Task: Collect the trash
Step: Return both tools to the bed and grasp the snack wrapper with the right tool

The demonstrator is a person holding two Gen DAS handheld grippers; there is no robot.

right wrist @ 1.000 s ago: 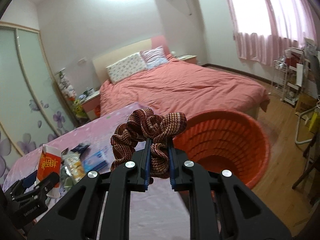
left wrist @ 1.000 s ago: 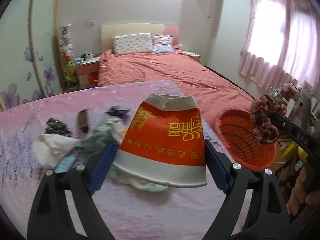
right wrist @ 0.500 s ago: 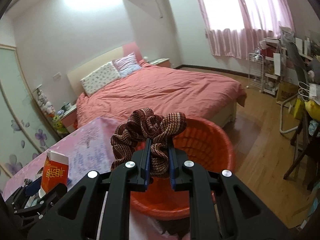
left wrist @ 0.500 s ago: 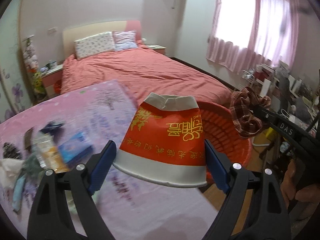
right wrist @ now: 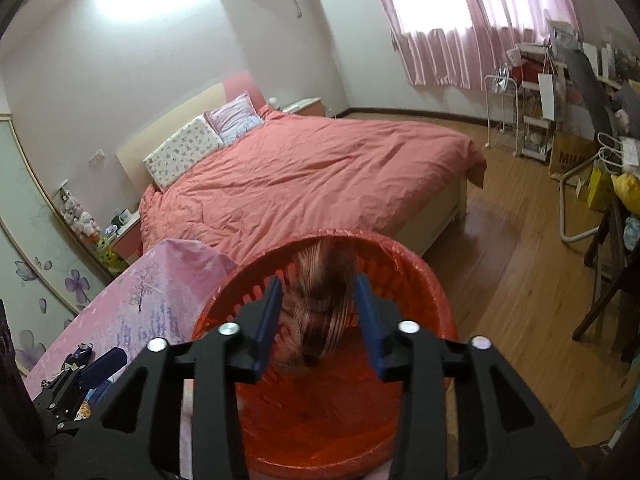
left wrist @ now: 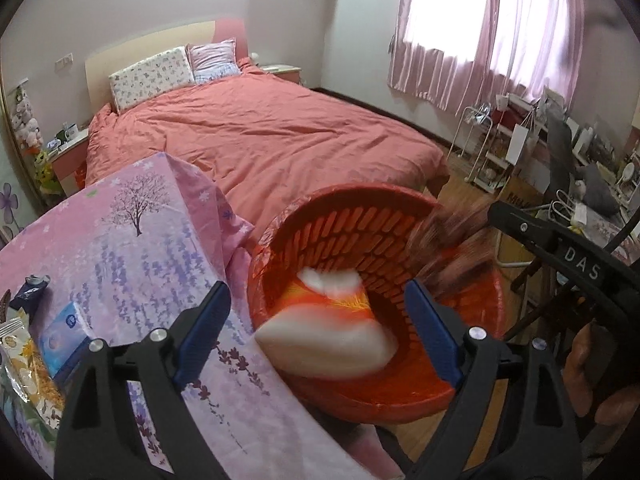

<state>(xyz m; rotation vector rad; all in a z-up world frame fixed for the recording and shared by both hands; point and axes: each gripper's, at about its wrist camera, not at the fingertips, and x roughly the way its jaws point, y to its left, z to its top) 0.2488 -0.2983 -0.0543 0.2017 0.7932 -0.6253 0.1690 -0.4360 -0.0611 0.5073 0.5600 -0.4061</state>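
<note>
- Left gripper (left wrist: pixel 316 326): black plastic arms with blue pads; the jaws are opening and nothing is being pressed between them. The lower arms are being cut off by the frame edge.
- Paper cup (left wrist: pixel 328 326): red-orange and white, tapered; it is being seen as a motion smear between the spread pads, clear of both, over the basket's near rim. Its print is not legible.
- Right gripper (right wrist: pixel 318 320): same build; the jaws are opening, and the pads are standing apart from the scrunchie between them.
- Scrunchie (right wrist: pixel 318 300): brown and cream ribbed fabric, being blurred into streaks inside the basket mouth; its folds cannot be made out.
- Basket (right wrist: pixel 432 292): orange slatted plastic, round, lined with a thin red film at the rim; its base is being hidden by the gripper arms in the right wrist view.
- Table cloth (left wrist: pixel 132 248): pink and lilac, printed with trees, draped at the corner just beside the basket.
- Packets (left wrist: pixel 60 332): a blue box and crinkled wrappers, being cut off at the left edge.
- Bed (left wrist: pixel 260 136): coral quilt, creased, with two patterned pillows at the headboard, well beyond the basket.
</note>
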